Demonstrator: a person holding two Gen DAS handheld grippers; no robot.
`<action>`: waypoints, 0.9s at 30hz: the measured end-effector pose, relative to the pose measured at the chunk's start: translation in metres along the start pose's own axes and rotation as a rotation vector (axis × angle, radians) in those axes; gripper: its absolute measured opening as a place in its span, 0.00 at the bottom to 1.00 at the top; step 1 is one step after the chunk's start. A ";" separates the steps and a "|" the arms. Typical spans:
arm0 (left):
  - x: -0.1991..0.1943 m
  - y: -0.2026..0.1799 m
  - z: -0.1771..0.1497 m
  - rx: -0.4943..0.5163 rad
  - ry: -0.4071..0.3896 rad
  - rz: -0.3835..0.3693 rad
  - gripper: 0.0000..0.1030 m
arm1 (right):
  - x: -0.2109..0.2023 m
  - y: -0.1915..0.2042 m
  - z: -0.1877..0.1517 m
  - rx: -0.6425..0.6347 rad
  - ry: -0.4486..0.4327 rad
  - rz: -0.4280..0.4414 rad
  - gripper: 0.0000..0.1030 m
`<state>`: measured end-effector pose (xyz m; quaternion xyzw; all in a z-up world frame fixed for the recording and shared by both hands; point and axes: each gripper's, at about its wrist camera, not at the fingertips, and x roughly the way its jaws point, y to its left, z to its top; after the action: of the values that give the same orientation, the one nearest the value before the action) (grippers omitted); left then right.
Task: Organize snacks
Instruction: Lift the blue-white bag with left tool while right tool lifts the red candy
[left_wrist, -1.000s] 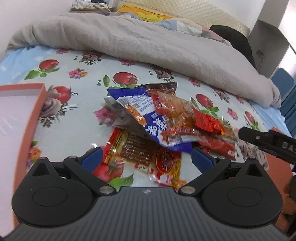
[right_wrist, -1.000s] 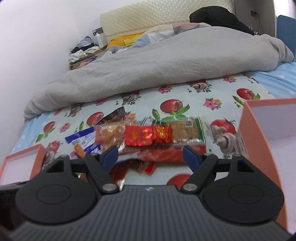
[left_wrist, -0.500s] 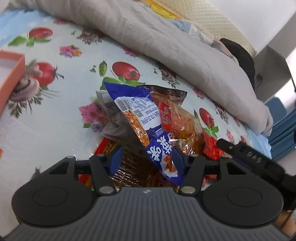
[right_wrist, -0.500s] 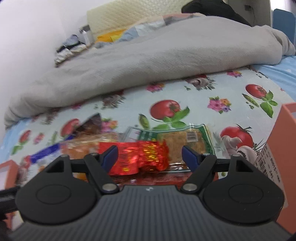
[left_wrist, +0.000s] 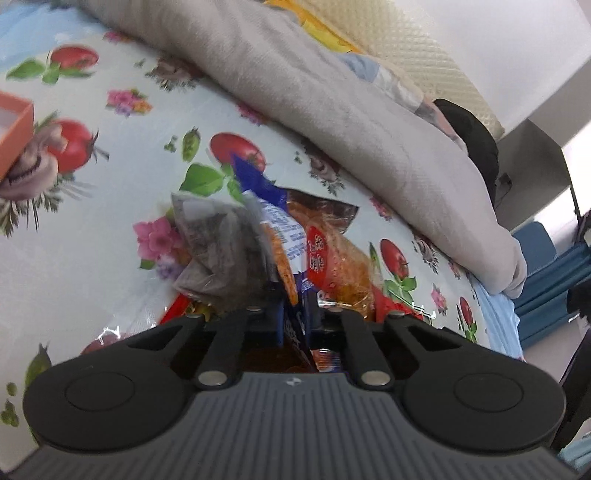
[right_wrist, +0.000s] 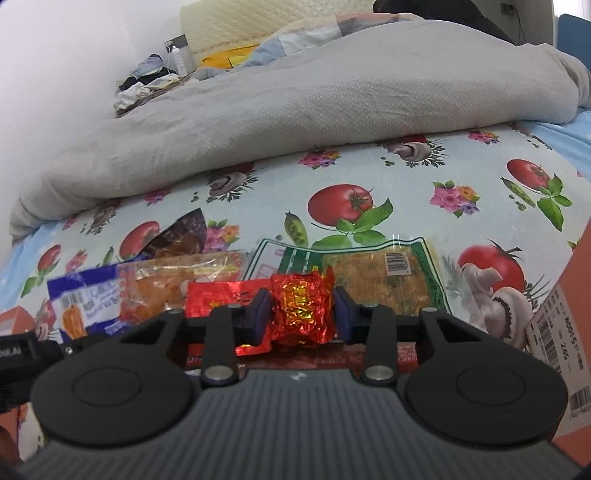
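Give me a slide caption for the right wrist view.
Right gripper, fingers just closing, pinches a red foil snack from the pile on the tomato-print cloth.

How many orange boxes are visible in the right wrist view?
2: one orange box at the right edge, barcode label facing the camera; another orange box at the far left, mostly hidden.

My left gripper (left_wrist: 297, 314) has just closed tight, pinching a blue packet (left_wrist: 291, 332). My right gripper (right_wrist: 300, 308) has also been closing, its pads now squeezing a red foil snack (right_wrist: 301, 314).
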<state>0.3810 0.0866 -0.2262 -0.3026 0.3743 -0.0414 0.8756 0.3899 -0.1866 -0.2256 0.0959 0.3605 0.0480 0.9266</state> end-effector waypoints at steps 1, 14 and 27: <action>-0.004 -0.003 -0.001 0.012 -0.004 0.002 0.10 | -0.003 0.000 0.000 0.001 -0.001 0.001 0.38; -0.083 -0.012 -0.033 0.069 -0.003 0.048 0.08 | -0.077 -0.005 -0.024 -0.063 -0.010 -0.004 0.37; -0.167 -0.035 -0.094 0.183 -0.008 0.062 0.08 | -0.165 -0.009 -0.089 -0.088 -0.010 -0.003 0.37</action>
<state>0.2031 0.0608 -0.1517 -0.2097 0.3747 -0.0473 0.9019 0.2082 -0.2089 -0.1835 0.0548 0.3533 0.0618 0.9319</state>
